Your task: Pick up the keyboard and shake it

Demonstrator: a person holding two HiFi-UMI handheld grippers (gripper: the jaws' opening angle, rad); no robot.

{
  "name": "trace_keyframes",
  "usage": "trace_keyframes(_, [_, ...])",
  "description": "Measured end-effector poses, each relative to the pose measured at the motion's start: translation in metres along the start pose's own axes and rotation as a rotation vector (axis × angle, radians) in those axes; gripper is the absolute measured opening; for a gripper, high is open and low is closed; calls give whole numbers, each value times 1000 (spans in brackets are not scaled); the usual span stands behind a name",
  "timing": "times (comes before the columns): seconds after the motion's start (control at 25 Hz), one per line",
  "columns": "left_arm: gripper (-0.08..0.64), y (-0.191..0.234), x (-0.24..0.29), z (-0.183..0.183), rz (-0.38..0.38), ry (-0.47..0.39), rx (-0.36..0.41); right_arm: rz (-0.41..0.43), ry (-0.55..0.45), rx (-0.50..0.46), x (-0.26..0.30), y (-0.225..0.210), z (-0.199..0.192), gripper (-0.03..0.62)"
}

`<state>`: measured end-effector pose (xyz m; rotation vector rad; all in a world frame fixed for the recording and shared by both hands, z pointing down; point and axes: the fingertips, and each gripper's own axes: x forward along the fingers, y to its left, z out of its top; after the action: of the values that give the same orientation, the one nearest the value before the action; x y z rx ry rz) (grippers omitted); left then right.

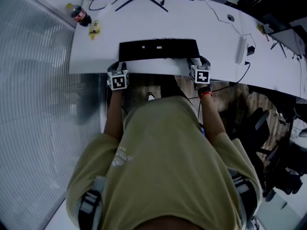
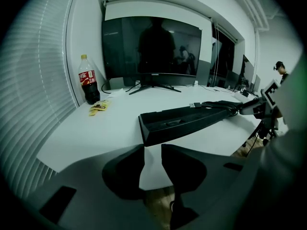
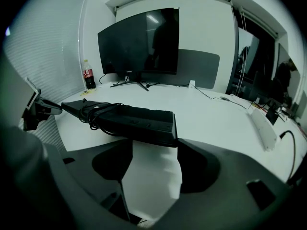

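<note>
An olive shirt (image 1: 168, 162) fills the lower half of the head view, with both forearms reaching up the frame to the grippers. The left gripper (image 2: 152, 147) has its jaws set narrowly and appears to pinch the left corner of the black keyboard (image 1: 158, 49). The right gripper (image 3: 154, 145) stands wider, clamped across the opposite end. The keyboard spans between them at centre frame, underside up, its cable bundled against it, over the near edge of the white desk (image 1: 192, 23). Farther on, at upper left, a cola bottle (image 1: 80, 16) stands beside a yellow wrapper (image 1: 94, 29). A dark monitor (image 2: 151, 49) stands behind.
</note>
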<state>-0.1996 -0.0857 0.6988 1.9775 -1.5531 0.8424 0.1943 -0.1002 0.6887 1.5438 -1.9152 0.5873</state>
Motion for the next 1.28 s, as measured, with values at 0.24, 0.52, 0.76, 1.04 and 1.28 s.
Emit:
trace_keyframes(0.24, [112, 1, 8, -5, -1, 24, -5, 5, 43, 12, 13, 2, -13, 304])
trace_keyframes(0.52, [112, 2, 16, -13, 5, 67, 5, 1, 70, -6, 17, 1, -17, 303])
trace_keyframes(0.76, [112, -1, 17, -18, 6, 79, -23, 4, 85, -1, 18, 0, -19, 304])
trace_keyframes(1.04, [154, -2, 16, -17, -21, 107, -17, 33, 145, 25, 19, 2, -23, 304])
trace_keyframes(1.28, [202, -9, 13, -16, -51, 149, -12, 53, 171, 110, 9, -6, -23, 304])
